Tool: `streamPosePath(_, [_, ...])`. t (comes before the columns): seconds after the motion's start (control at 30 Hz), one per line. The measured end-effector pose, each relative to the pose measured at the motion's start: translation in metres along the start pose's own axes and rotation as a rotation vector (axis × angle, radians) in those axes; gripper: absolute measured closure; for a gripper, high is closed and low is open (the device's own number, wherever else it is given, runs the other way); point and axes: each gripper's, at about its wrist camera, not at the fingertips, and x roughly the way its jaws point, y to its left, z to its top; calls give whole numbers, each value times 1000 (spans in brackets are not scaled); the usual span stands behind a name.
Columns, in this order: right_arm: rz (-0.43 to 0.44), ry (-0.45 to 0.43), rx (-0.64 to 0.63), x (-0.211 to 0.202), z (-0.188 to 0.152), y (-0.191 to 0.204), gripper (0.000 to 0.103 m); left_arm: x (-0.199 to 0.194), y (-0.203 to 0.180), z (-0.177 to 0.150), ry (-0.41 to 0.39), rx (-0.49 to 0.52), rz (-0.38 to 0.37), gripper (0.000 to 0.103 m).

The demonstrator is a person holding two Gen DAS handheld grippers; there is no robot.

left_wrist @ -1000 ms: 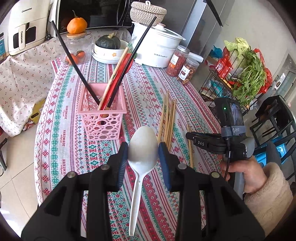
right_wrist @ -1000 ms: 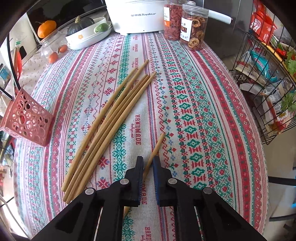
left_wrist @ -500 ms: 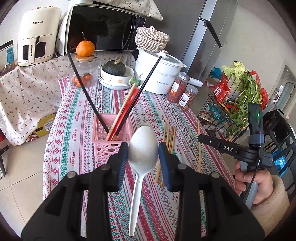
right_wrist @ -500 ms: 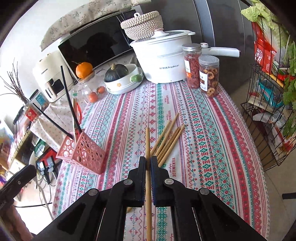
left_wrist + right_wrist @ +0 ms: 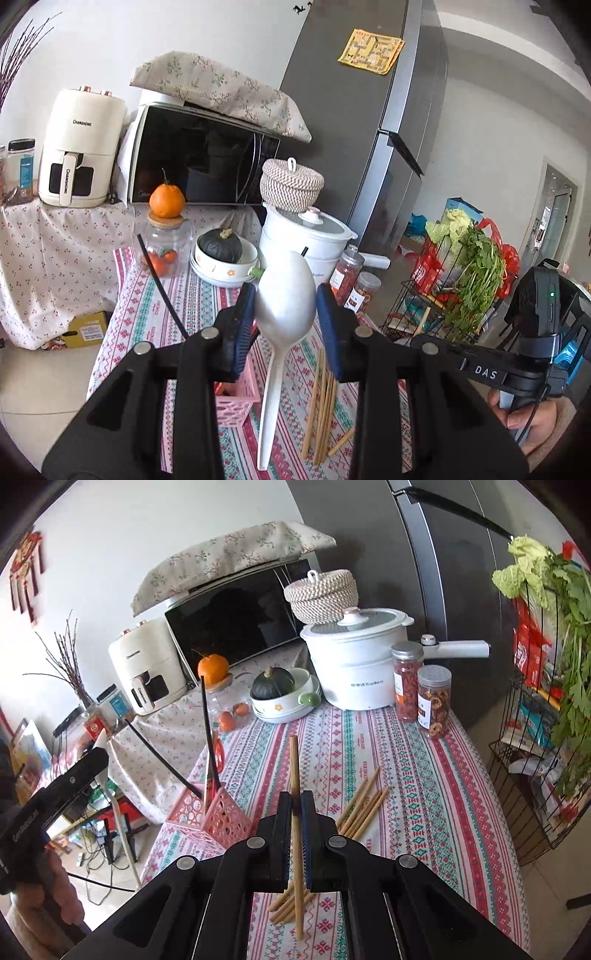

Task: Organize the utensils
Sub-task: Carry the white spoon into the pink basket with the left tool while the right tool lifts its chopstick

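My left gripper (image 5: 286, 306) is shut on a white plastic spoon (image 5: 284, 306), bowl up and handle hanging down, high above the table. My right gripper (image 5: 295, 805) is shut on a wooden chopstick (image 5: 294, 768), held upright above the table. A pink perforated basket (image 5: 210, 814) holds black and wooden chopsticks near the table's left edge; it shows partly behind the left fingers (image 5: 236, 395). Several loose wooden chopsticks (image 5: 364, 805) lie on the patterned tablecloth; they also show in the left wrist view (image 5: 321, 402).
A white pot (image 5: 354, 664), two lidded jars (image 5: 434, 701), a bowl with a squash (image 5: 284, 698) and a glass jar with an orange on top (image 5: 218, 686) stand at the table's far end. A wire rack with greens (image 5: 546, 701) stands to the right.
Both grippers have risen and tilted up, so the views show more of the room. The right gripper lifted the chopstick off the table and turned it upright. The spoon stays gripped.
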Motion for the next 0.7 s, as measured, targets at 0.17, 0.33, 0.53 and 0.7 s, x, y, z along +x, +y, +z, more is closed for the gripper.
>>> streamPosePath(0.17, [10,-60,-36,-1,12,11,98,16,-1,6,-103,9,57,67])
streamPosePath(0.33, [21,-73,-17,2,22,10,99,35,4,1,-176,65,174,67])
streamPosePath(0.53, [49,-84,0,6,31,11,99,59,14,-13,-176,98,258,67])
streamPosePath(0.7, [55,-76,-8,13,32,13,99,69,22,-28,-128,116,284,66])
